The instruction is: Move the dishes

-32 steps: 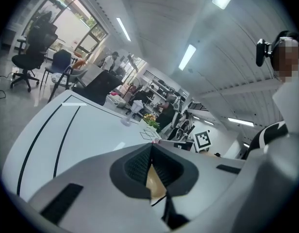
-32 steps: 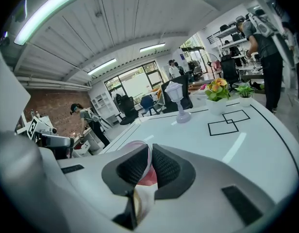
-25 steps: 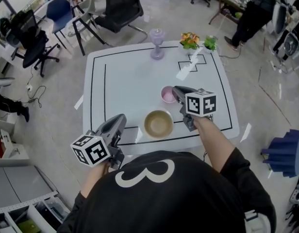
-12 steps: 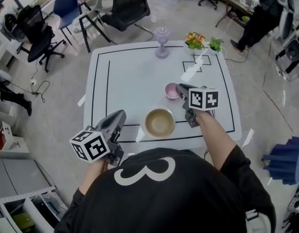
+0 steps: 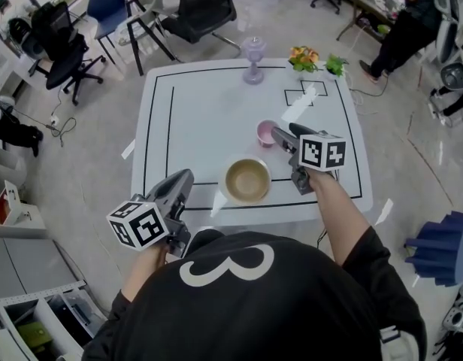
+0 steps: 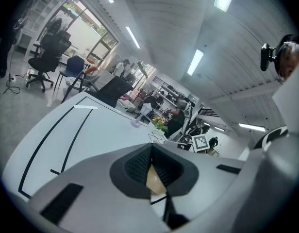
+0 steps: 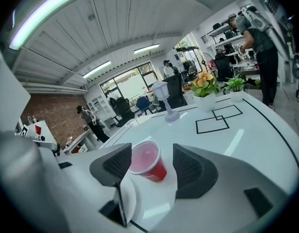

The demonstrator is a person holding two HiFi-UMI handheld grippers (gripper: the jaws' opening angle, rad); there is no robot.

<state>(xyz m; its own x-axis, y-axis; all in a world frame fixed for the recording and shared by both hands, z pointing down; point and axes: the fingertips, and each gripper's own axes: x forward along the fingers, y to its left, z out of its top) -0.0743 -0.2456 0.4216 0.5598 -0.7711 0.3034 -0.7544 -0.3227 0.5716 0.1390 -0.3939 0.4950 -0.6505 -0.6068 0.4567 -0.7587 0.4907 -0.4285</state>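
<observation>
Your right gripper [image 5: 280,135] has just been opening; its jaws are standing apart around the pink cup [image 7: 148,163] on the table [image 5: 194,111]. Your left gripper [image 5: 185,179] is hovering closed, empty, near the tan bowl [image 5: 246,179].

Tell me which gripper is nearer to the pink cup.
Right. On the right gripper the jaws have just been opening and stand either side of the pink cup. The left gripper, shut, hangs at the table's near left corner, beyond the bowl.
</observation>
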